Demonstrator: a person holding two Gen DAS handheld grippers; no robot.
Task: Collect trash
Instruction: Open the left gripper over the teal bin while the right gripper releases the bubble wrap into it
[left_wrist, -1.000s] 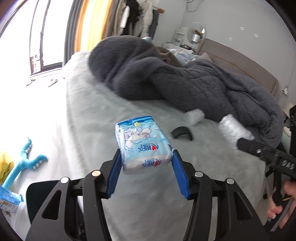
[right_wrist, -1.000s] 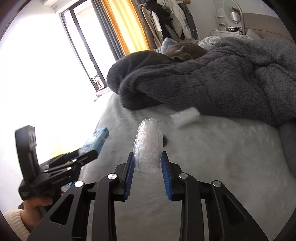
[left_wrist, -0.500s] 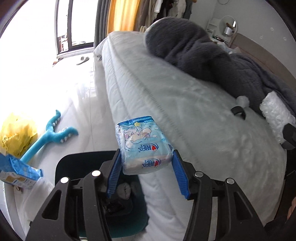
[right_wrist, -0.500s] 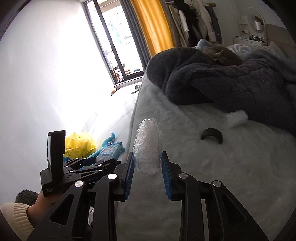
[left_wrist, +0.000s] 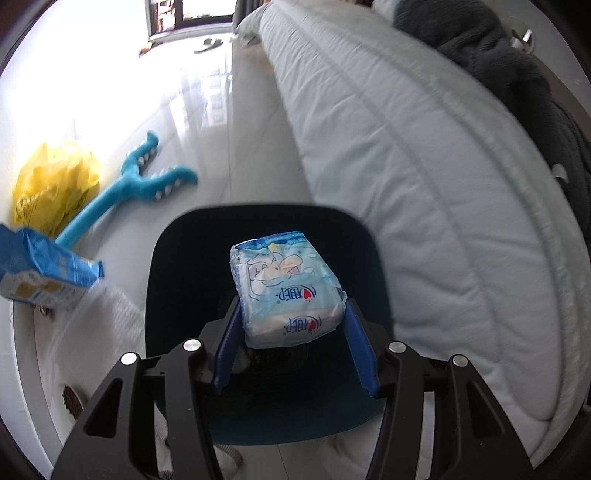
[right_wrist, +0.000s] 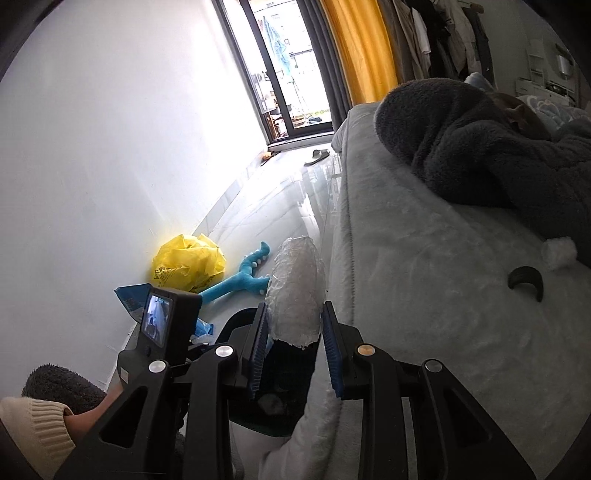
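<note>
Left tongs (left_wrist: 291, 328) clench a blue-white plastic tissue packet (left_wrist: 286, 291) above the dark teal bin (left_wrist: 177, 258); right tongs (right_wrist: 293, 341) clench a crumpled clear plastic wad (right_wrist: 295, 291) beside that bin (right_wrist: 236, 321), whose contents are indistinct.

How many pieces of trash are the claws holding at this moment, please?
2: a tissue pack in the left claw, above the dark bin; crumpled clear plastic in the right claw.

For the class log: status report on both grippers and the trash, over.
Left gripper shut on tissue pack, above dark bin. Right gripper shut on plastic wrap. Nothing blocking the bin.
</note>
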